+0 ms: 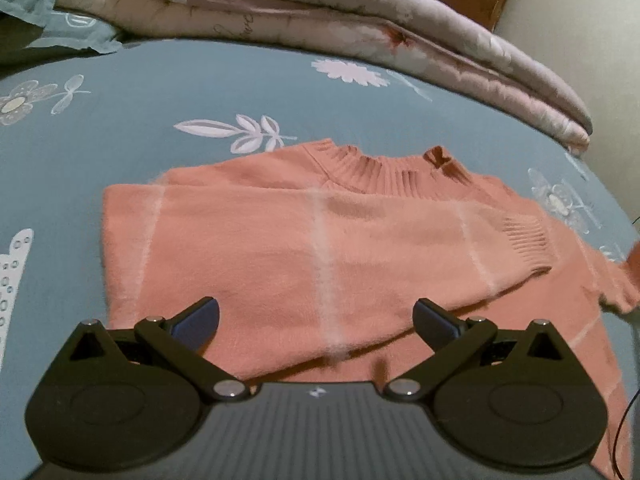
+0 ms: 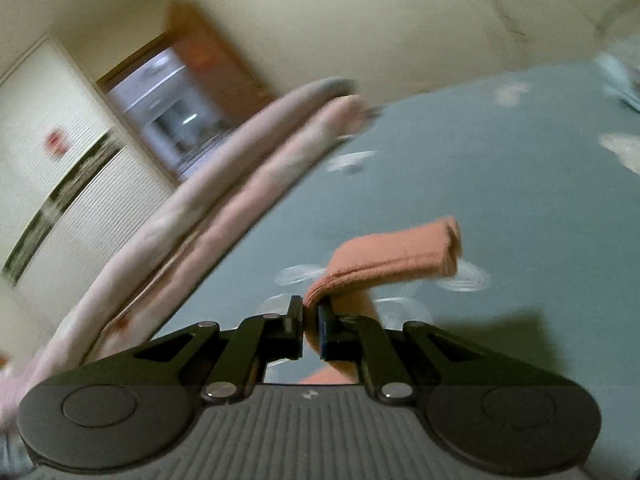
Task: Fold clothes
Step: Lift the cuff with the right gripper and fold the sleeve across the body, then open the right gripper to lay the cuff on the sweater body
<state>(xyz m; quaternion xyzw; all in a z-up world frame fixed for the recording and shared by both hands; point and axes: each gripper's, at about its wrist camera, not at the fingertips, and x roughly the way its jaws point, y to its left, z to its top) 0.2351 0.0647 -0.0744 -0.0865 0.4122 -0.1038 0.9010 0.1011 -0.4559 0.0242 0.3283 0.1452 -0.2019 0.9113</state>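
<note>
**Pink sweater on the bed, one cuff pinched and raised**

Nearest in the left wrist view: left gripper (image 1: 316, 322), fingers spread wide, nothing between them, poised over the near edge of the sweater (image 1: 320, 248). Just beyond, salmon-pink fuzzy knit spread flat on the blue bedsheet (image 1: 168, 80), crossed by faint pale stripes forming a wide check. One sleeve (image 1: 460, 248) folded across the body, ending in a ribbed cuff (image 1: 526, 246) toward the right side. Further back, a ribbed collar (image 1: 384, 174) along the far edge, its darker inside showing at one end. Right-hand part of the garment trailing off toward the frame edge, blurred there. White leaf and flower prints on the sheet all around. Farthest back, a folded pale-pink quilt (image 1: 360, 28) stacked along the head of the bed, with a wall and a doorway behind.

Nearest in the right wrist view: right gripper (image 2: 310, 320), closed tight on a pinch of the same pink knit. From the pads, a second sleeve cuff (image 2: 396, 256) sticking up and out to the right, clear of the sheet, its open ribbed end squared off. Below and beyond, blue sheet with blurred white prints and the gripper's shadow. Whole view tilted and smeared. Further off, quilt edge, cream wall, a doorway (image 2: 172, 112) and a slatted white cabinet front (image 2: 60, 160).
</note>
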